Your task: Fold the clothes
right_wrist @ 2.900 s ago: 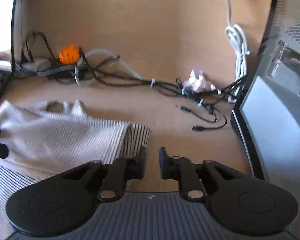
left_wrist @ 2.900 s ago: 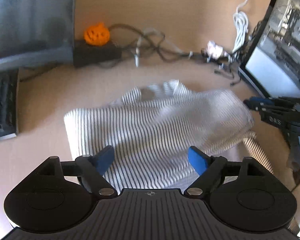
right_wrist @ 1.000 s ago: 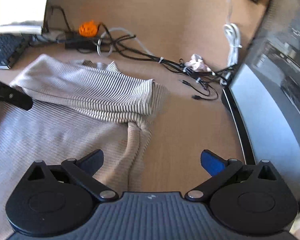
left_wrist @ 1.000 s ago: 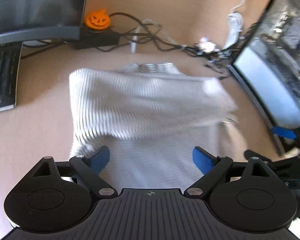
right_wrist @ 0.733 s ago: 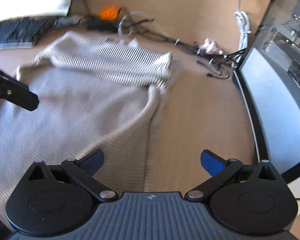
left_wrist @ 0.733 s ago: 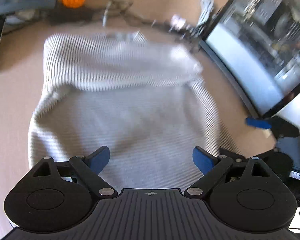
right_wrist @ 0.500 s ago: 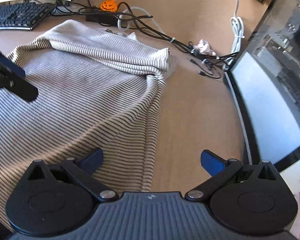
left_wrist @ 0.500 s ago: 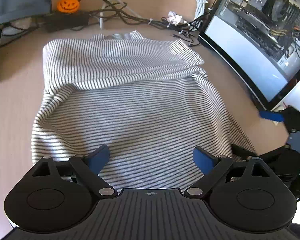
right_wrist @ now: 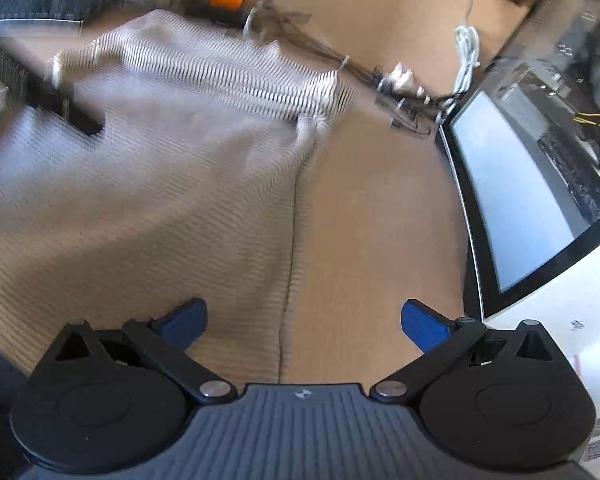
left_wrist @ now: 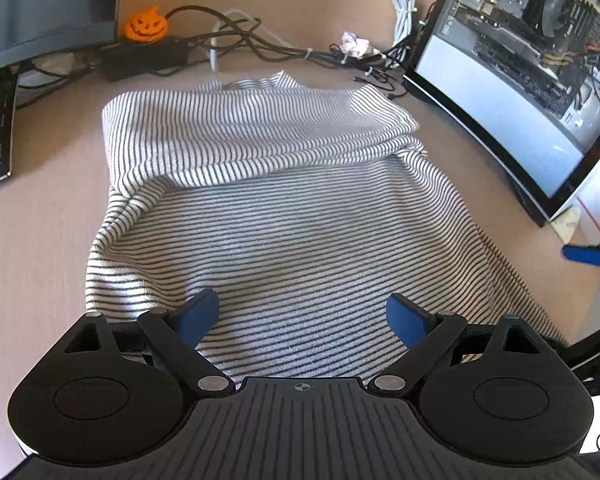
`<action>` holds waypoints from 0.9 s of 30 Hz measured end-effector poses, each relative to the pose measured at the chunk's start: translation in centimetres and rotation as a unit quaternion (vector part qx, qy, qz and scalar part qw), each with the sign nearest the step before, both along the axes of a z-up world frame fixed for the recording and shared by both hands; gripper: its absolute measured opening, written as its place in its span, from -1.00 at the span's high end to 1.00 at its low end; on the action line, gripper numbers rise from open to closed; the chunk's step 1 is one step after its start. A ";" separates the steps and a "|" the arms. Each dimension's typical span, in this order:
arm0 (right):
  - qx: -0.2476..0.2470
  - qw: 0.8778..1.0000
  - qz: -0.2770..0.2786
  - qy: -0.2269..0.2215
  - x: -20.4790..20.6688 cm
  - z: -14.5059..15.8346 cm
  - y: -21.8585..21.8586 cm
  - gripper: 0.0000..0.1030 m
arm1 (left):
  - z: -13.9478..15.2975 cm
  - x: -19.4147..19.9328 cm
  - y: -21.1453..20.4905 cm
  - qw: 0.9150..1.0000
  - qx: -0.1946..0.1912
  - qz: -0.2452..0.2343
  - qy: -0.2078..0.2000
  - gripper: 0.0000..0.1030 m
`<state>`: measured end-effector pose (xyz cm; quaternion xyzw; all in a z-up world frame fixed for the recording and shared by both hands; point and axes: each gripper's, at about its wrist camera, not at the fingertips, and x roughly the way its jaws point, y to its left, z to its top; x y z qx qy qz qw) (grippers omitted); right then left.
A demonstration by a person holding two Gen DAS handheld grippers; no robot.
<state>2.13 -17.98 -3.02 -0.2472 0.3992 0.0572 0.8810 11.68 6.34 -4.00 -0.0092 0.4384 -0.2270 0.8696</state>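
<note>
I had the black-and-white striped knit garment (left_wrist: 284, 216) lying on the light wooden table (left_wrist: 32, 248), its far part doubled back toward me in a thick fold across the 12 o'clock end. My left gripper (left_wrist: 302, 314) hung just above the near hem with its blue-tipped jaws spread wide, grasping nothing. My right gripper (right_wrist: 304, 320) was likewise released, jaws wide apart, straddling the garment's right edge, with cloth under its left finger and bare table under its right; that view was blurred. At 11 o'clock, beyond the garment, an orange pumpkin figure (left_wrist: 145, 27) sat on a black box among tangled dark cables (left_wrist: 260, 42). A curved monitor (left_wrist: 512, 92) stood at 2 o'clock, well clear of the cloth.
</note>
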 end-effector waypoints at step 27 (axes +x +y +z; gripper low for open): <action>0.302 0.948 0.001 0.097 13.3 0.1 1.9 -1.00 | 0.1 -0.7 -1.5 0.997 0.042 0.043 0.038 -1.00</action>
